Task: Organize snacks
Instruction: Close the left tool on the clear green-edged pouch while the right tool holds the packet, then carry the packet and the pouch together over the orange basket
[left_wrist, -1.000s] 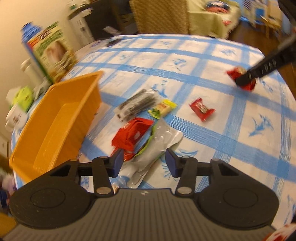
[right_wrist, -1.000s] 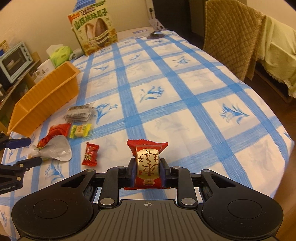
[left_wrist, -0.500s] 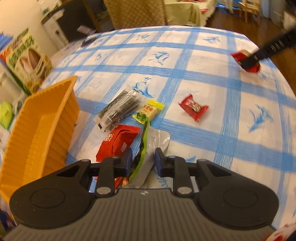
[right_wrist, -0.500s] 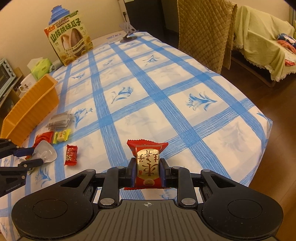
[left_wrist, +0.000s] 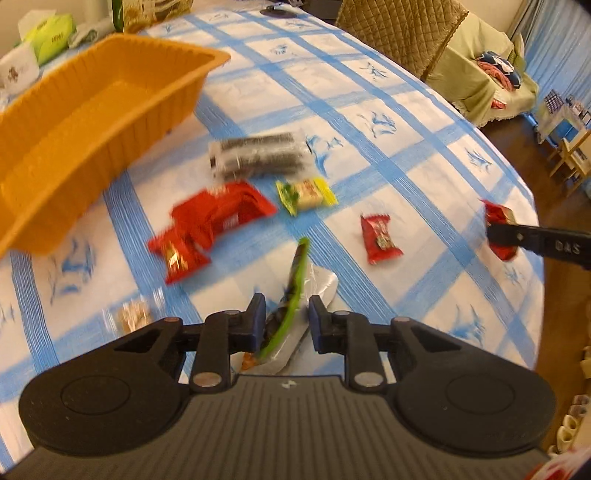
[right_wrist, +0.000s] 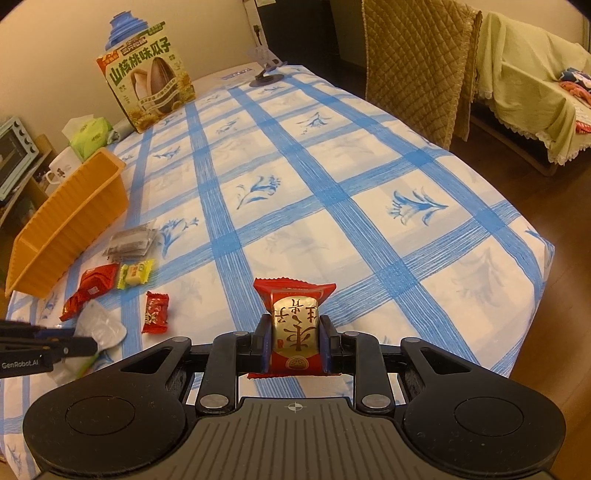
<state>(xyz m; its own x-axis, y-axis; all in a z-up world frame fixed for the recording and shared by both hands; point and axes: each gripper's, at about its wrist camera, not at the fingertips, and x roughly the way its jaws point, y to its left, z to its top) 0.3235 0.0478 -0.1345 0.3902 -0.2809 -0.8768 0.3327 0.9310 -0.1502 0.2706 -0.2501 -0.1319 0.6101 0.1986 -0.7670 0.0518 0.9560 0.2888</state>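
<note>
the orange tray sits at the left edge of the checked tablecloth, and what shows of its inside holds nothing; the snacks lie loose beside it: a dark clear-wrapped pack, a big red packet, a yellow-green candy and a small red candy. the left gripper has its jaws narrowed around a silver pouch with a green edge, though i cannot tell if they pinch it. the right gripper is clamped on a red-and-gold candy, held above the cloth well apart from the tray.
</note>
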